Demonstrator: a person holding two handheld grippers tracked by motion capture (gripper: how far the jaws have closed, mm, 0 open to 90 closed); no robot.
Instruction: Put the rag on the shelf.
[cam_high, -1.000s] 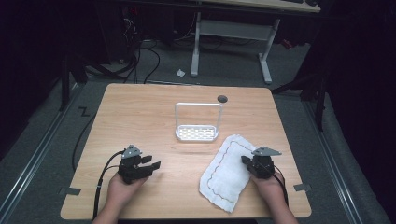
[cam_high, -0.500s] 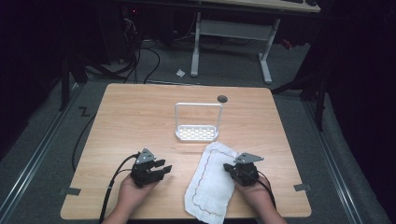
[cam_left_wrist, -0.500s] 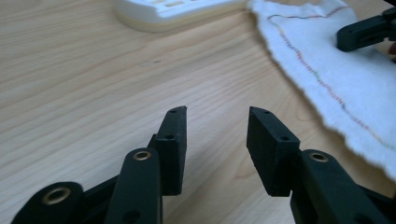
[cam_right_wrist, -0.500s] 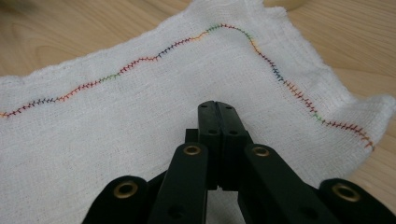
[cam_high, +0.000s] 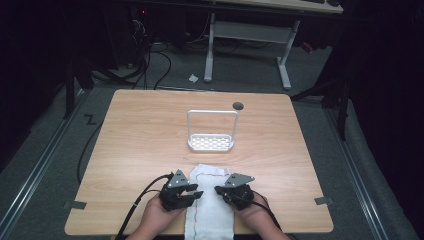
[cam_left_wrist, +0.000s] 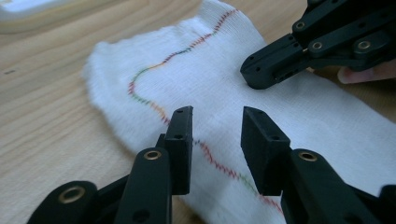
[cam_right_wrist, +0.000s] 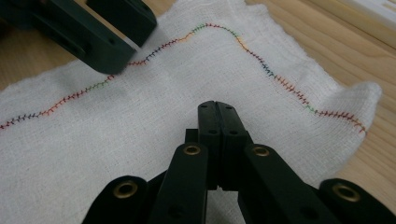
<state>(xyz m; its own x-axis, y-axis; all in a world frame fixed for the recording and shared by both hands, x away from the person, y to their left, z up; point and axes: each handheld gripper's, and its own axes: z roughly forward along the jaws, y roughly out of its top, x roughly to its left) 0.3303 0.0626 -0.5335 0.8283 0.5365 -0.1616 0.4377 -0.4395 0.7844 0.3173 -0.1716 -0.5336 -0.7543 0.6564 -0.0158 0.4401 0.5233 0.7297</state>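
A white cloth (cam_high: 210, 202) with a wavy multicolour stitched line (cam_left_wrist: 154, 74) lies at the table's front edge and hangs a little over it. My left gripper (cam_high: 196, 192) stands open at the cloth's left side, its jaws straddling the stitched line (cam_left_wrist: 217, 123). My right gripper (cam_high: 220, 190) is at the cloth's right side with its jaws shut together, and the tips (cam_right_wrist: 217, 109) press down on the fabric. The two grippers' tips face each other, a short gap apart. In the right gripper view the left gripper (cam_right_wrist: 126, 32) shows at the top left.
A white wire rack (cam_high: 211, 143) with an upright frame stands in the middle of the wooden table (cam_high: 150, 135). A dark round hole (cam_high: 238, 105) lies behind it. My left gripper's cable (cam_high: 142, 202) trails off the front edge. Desk legs and cables stand on the floor beyond.
My right gripper moved left and toward the front edge, and the cloth came with it from the right side to the front centre. My left gripper moved right to the cloth.
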